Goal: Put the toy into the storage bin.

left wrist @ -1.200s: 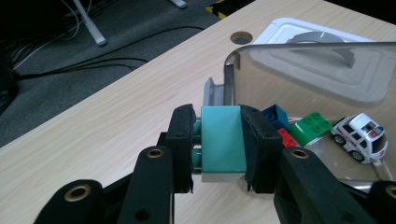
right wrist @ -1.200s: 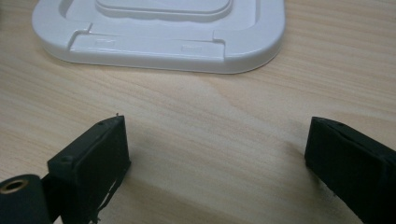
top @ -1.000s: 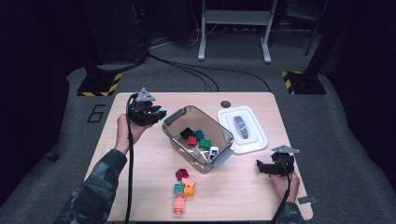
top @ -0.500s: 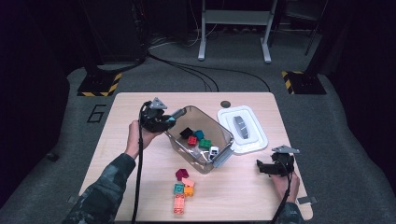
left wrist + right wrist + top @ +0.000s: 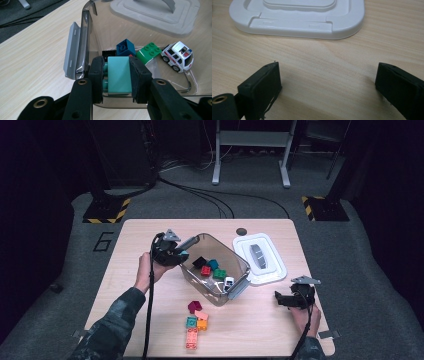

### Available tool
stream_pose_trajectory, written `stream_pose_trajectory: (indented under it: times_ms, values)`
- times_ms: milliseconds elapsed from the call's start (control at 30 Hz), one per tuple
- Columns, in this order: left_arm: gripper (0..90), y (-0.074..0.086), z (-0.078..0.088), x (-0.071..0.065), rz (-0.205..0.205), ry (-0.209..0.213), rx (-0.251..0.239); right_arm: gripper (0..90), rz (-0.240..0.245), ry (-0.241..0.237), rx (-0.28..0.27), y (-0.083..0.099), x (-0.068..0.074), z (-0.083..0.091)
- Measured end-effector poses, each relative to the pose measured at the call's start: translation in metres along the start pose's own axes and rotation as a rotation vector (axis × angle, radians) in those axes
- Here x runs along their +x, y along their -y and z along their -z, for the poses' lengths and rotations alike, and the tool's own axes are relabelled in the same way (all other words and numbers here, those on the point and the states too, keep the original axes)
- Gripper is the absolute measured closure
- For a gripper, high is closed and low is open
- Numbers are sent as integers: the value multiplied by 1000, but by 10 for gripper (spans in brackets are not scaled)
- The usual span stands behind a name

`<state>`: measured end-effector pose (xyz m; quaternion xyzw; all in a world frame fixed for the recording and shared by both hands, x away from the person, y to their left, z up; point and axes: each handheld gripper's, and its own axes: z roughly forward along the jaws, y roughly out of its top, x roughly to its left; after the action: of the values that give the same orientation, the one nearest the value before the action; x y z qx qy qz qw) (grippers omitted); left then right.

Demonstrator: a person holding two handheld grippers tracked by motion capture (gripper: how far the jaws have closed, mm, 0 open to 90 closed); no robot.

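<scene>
Wooden table (image 5: 125, 245); left gripper (image 5: 117, 75) pinching teal brick (image 5: 119, 74).

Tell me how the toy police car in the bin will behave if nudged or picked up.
The toy police car sits on wheels, so a nudge would probably roll it across the clear bin. It looks like hard, light plastic, likely rigid in a grasp, though its rounded glossy body might slip.

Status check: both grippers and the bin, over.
Left gripper shut on teal brick, over clear bin. Right gripper open, idle beside white lid. Nothing blocking.
</scene>
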<state>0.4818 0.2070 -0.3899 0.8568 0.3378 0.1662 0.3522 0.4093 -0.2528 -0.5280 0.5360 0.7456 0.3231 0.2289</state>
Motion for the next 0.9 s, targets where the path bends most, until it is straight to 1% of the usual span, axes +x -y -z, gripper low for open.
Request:
stream_pose_trajectory:
  times_ms: [67, 200, 300, 467, 500, 567, 700, 800, 900]
  values:
    - [635, 1, 0, 0, -3, 2, 7, 56, 0, 0, 0, 0, 0, 0]
    - [501, 3, 3, 1, 11, 0, 3, 57, 4, 0, -1, 0, 0, 0]
    - [401, 5, 11, -1, 14, -6, -26, 58, 4, -1, -1, 0, 0, 0]
    - [255, 12, 26, -3, 32, -9, -59, 58, 4, -1, -1, 0, 0, 0]
    - [241, 14, 29, -4, 28, -10, -61, 58, 4, -1, -1, 0, 0, 0]
    - [207, 18, 35, -5, 38, -12, -74, 58, 4, -1, -1, 0, 0, 0]
    - [166, 31, 45, -9, 41, -12, -82, 58, 4, -1, -1, 0, 0, 0]
    - [153, 41, 49, -11, 41, -18, -72, 58, 4, -1, -1, 0, 0, 0]
    - [142, 52, 51, -13, 54, -16, -68, 58, 4, -1, -1, 0, 0, 0]
